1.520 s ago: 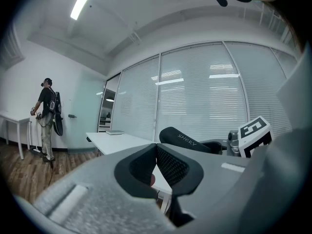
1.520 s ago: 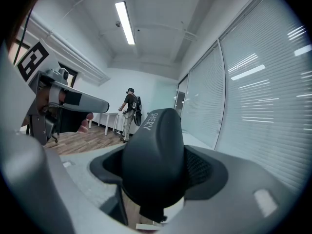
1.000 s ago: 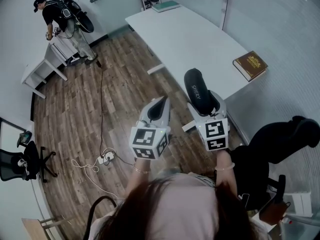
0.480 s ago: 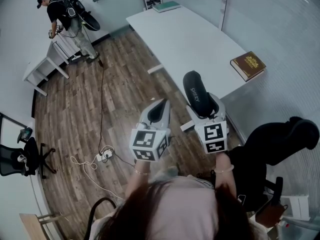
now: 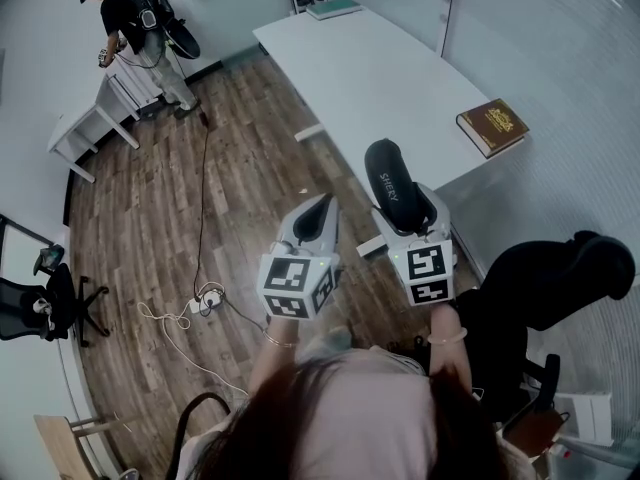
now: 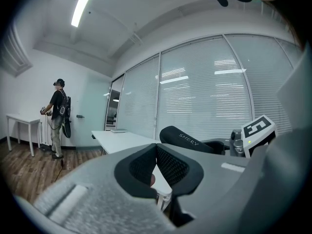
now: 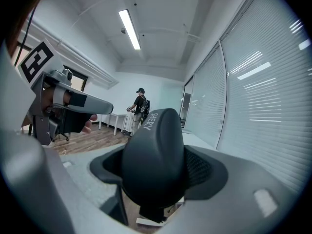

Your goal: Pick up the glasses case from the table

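Edged left, glasses case in right claw

Cool, even light comes from ceiling strips, shadows on the floor are soft, every view bends strongly toward dark round corners, and the left gripper near the lens is blurred.

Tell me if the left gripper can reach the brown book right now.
Probably not directly: the left gripper hangs shut over the floor, and the right gripper, clamped on the glasses case, sits between it and the book.
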A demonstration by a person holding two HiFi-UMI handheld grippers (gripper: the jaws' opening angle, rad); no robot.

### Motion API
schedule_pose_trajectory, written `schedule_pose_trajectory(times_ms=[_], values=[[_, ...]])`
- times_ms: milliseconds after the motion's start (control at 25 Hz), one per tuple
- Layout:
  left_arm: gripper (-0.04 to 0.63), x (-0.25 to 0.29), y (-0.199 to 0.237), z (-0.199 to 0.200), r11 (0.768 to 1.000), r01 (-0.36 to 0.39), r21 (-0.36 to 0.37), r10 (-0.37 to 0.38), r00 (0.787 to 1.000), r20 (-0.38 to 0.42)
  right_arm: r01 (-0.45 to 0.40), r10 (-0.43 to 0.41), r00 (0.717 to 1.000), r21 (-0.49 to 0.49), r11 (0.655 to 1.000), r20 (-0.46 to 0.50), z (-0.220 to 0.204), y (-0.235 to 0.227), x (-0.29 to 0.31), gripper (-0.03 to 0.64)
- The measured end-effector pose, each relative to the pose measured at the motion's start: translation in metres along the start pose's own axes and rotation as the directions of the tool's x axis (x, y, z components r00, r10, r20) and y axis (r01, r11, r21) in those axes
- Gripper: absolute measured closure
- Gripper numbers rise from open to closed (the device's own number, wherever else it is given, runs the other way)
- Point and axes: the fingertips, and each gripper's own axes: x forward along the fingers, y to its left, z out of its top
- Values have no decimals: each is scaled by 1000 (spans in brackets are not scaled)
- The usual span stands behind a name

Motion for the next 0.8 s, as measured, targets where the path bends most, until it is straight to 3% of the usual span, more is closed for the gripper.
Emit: schedule_pose_trajectory(times_ms=[800], values=[[586, -12, -43, -5, 1000, -13, 17, 13, 1000, -11, -17, 17, 1000, 1, 1000, 8, -14, -10, -37, 270]])
